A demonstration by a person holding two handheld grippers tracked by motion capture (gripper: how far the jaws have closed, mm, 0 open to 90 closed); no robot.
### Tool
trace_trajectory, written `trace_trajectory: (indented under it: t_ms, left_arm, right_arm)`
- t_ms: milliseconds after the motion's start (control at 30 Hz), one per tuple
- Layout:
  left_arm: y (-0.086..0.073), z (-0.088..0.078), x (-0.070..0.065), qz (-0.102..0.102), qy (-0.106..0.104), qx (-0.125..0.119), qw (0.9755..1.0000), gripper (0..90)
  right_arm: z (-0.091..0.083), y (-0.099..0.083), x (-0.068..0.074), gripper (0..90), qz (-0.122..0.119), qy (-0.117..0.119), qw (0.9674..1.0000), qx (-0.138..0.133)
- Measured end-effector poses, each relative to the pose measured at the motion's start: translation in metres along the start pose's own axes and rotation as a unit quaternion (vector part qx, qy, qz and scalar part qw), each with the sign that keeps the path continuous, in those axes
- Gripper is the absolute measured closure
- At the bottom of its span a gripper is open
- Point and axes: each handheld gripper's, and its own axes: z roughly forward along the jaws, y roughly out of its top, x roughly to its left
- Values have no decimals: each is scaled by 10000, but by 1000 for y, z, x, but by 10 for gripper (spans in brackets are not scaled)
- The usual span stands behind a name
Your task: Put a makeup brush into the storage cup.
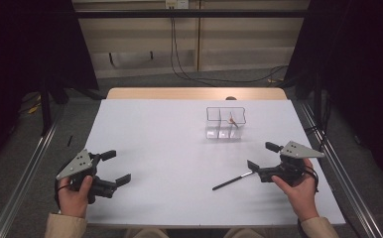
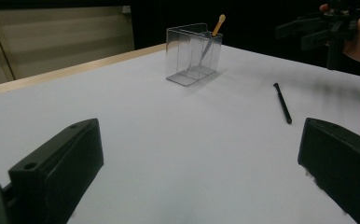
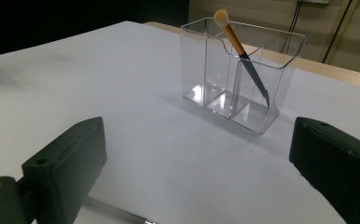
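High view: slim black brush flat by right tool; both tools gaping.

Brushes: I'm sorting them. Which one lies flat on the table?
The black brush beside the right gripper; the tan-tipped brush leans inside the clear holder.

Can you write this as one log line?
left gripper: open, idle | right gripper: open, near black brush | organizer: one brush inside

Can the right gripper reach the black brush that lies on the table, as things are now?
Probably yes. The black brush lies flat on bare table just beside the right gripper, whose jaws stand open, and nothing lies between them.
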Motion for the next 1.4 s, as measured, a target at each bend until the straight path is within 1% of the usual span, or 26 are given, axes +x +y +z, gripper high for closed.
trace_trajectory:
  t_ms: [167,267,333,367,433,600,700,733,833,900,967,1000,1100,1200,1267,1400]
  left_arm:
    - [0,0,0,-17,-6,-27,10000,0]
    - [0,0,0,13,4,24,10000,0]
    - [0,1,0,2,2,15,10000,0]
    - [0,1,0,6,-12,-4,10000,0]
    - [0,1,0,21,-27,-17,10000,0]
    - [0,0,0,21,-9,15,10000,0]
    - [0,0,0,15,-13,-2,10000,0]
    - [0,0,0,17,-11,-2,10000,0]
    - [0,1,0,21,-24,19,10000,0]
    - [0,1,0,10,-31,12,10000,0]
    - [0,1,0,8,-26,24,10000,0]
    - [0,1,0,10,-31,25,10000,0]
    - [0,2,0,9,-31,30,10000,0]
    - [0,2,0,7,-39,34,10000,0]
    - [1,2,0,24,-43,38,10000,0]
    - [0,3,0,2,-59,18,10000,0]
  right_arm:
    - [7,2,2,37,-16,46,10000,19]
    - [12,3,3,37,-45,65,10000,54]
    - [17,2,4,37,-26,85,9999,93]
    - [17,2,4,37,-26,85,9999,93]
    - [21,3,4,37,-3,71,9998,172]
    - [24,5,5,37,-8,91,9996,277]
    - [26,6,5,37,-2,89,9990,433]
    - [26,6,5,37,-2,89,9990,433]
    - [27,7,4,37,38,86,9983,570]
    - [28,8,4,37,67,92,9976,690]
    - [30,8,5,37,73,84,9962,869]
    - [30,8,5,37,73,84,9962,869]
    - [31,9,5,37,99,85,9950,995]
    - [32,10,5,37,133,32,9929,1179]
    - [34,10,4,42,160,27,9904,1372]
    - [36,13,4,51,288,-6,9844,1733]
